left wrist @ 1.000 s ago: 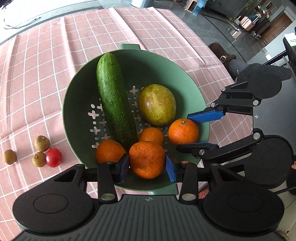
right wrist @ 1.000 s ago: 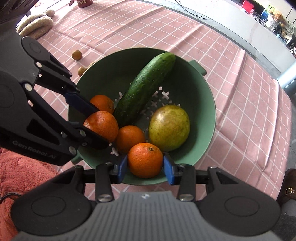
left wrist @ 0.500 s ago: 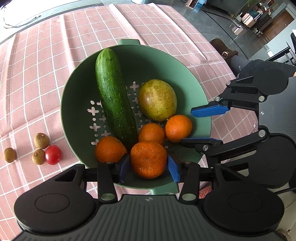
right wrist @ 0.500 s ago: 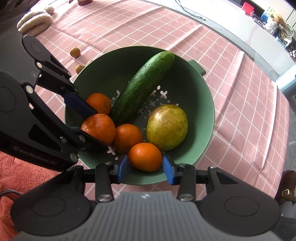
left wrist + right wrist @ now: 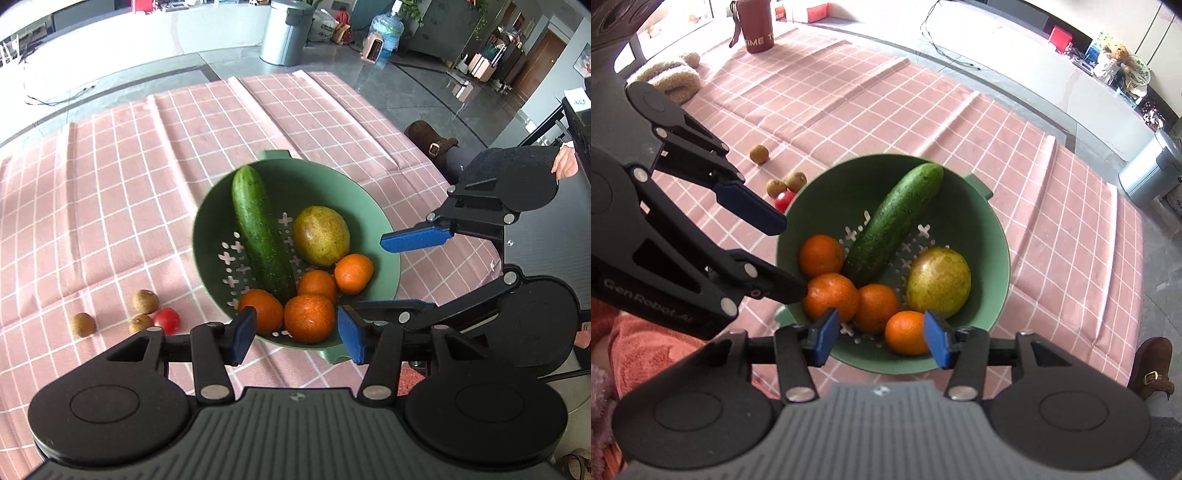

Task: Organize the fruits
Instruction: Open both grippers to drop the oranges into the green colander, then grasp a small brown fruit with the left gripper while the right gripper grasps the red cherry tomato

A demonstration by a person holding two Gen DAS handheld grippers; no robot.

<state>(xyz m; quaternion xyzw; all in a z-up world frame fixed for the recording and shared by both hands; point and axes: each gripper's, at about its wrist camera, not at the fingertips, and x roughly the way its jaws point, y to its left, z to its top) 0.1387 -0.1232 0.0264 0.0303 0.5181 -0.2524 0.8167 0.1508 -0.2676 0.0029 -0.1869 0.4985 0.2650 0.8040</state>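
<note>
A green colander [image 5: 384,236] [image 5: 993,229] stands on the pink checked cloth. It holds a cucumber [image 5: 258,232] [image 5: 894,221], a yellow-green pear [image 5: 320,235] [image 5: 938,283] and several oranges [image 5: 309,323] [image 5: 831,297]. My left gripper [image 5: 295,338] is open and empty, raised above the colander's near rim. My right gripper [image 5: 880,341] is open and empty, also raised at its near rim; it shows in the left wrist view [image 5: 399,273]. The left gripper shows in the right wrist view [image 5: 779,254].
Three small brown fruits [image 5: 146,301] [image 5: 759,153] and a cherry tomato [image 5: 167,320] [image 5: 784,199] lie on the cloth left of the colander. A red bottle [image 5: 759,27] and a plush toy [image 5: 670,75] are at the far corner. A shoe [image 5: 432,146] is beyond the table edge.
Both grippers let go of the oranges they held into the colander, opened, and drew back and up. The colander looks smaller and farther now.
</note>
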